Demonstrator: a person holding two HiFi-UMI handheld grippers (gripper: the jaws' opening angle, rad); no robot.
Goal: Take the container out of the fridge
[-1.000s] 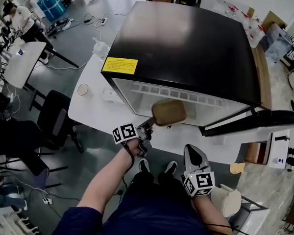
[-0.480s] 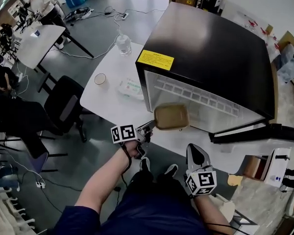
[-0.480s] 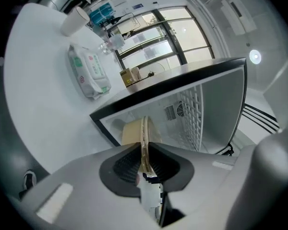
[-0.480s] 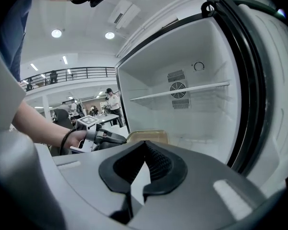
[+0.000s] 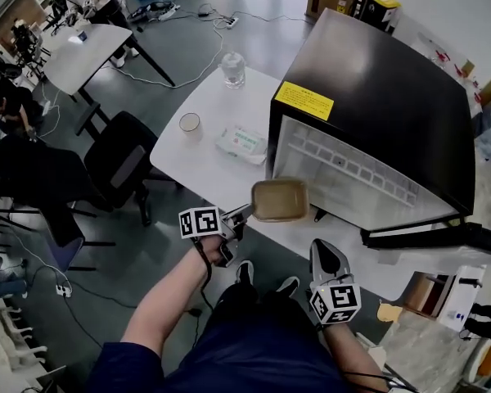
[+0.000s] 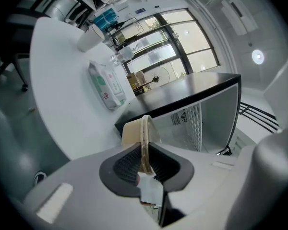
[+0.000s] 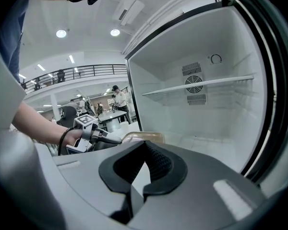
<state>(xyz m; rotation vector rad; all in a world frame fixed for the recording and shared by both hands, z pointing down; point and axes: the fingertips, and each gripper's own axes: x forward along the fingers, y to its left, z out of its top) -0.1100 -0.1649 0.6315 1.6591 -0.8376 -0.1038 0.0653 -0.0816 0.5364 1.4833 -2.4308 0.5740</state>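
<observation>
Left hand-held gripper (image 5: 247, 212) on tan container's (image 5: 280, 201) rim, outside open fridge (image 5: 376, 97).

We find no words or numbers we can read. The yellow sticker (image 5: 308, 101) on the fridge (image 5: 393, 80) has print too small for us. The label on the wipes pack (image 5: 240, 142) is blurred.

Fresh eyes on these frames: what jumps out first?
The big black fridge on the white table, with its door swung open. Just in front of the opening, the left gripper clamps the rim of a tan container and holds it in the air. The right gripper sits lower, shut on nothing.
</observation>
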